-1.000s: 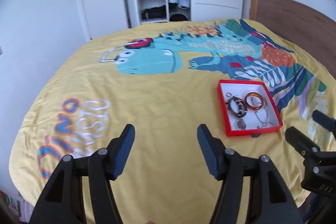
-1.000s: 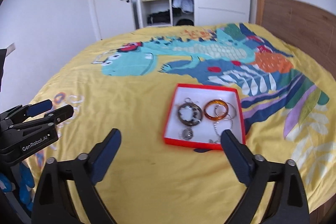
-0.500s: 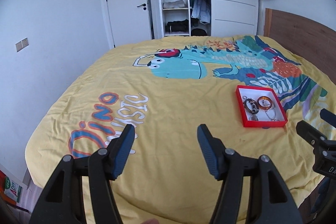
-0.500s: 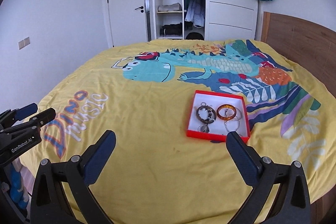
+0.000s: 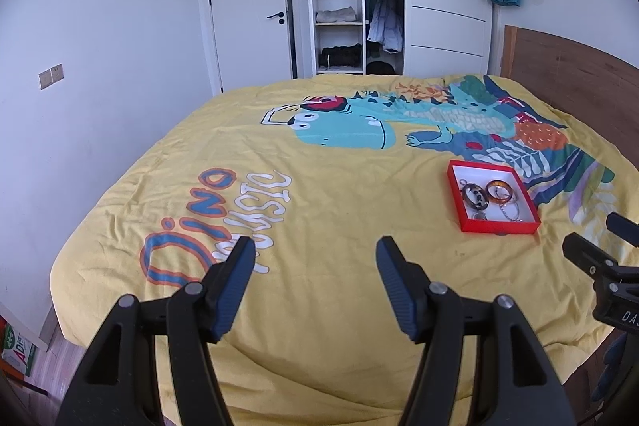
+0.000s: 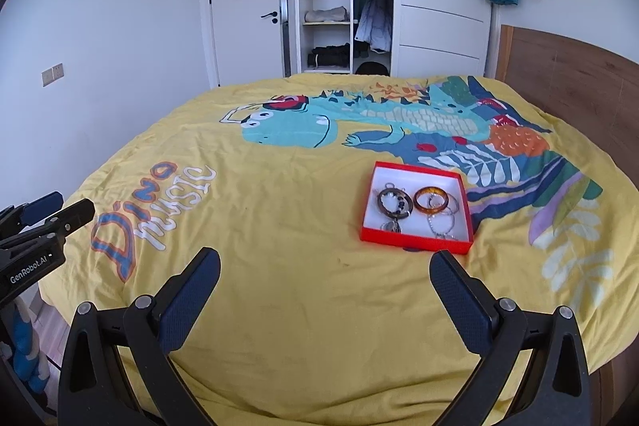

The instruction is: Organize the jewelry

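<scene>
Where yellow cotton wrinkles, a square red tray (shallow) holds bangles.

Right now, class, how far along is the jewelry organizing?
Done, apparently: the amber bangle, dark beaded bracelet and chains all lie in the red tray on the bed. In hand: nothing; left gripper and right gripper are open. Left: nothing visible outside.

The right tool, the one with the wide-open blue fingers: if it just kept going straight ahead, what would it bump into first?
Most likely the yellow dinosaur bedspread, bare between its open fingers. The right tool points slightly left of the red jewelry tray, so it would probably miss it, though depth is hard to judge.
</scene>
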A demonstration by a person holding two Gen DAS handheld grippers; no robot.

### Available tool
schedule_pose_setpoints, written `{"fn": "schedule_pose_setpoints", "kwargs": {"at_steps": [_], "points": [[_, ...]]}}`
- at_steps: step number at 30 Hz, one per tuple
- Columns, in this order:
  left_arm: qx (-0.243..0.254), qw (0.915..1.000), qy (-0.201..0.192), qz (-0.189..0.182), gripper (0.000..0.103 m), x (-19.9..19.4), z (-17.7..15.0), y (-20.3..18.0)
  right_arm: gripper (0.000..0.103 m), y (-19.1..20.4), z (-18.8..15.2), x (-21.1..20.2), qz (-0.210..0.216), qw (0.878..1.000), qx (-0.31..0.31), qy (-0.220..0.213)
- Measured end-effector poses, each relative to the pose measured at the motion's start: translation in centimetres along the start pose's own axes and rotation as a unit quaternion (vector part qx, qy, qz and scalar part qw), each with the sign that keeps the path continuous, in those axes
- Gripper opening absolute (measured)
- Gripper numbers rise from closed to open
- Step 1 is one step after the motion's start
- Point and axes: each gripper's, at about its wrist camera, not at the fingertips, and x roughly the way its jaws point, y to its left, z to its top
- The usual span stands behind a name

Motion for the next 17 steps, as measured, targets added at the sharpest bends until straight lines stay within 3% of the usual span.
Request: {"fn": "schedule_pose_setpoints", "kwargs": {"at_steps": [17], "points": [[-0.001, 1.0, 0.001, -0.007, 0.062, -1.3, -1.2, 0.2, 0.103, -0.4, -0.9, -1.1, -0.005, 1.0, 0.005, -0.002]]}}
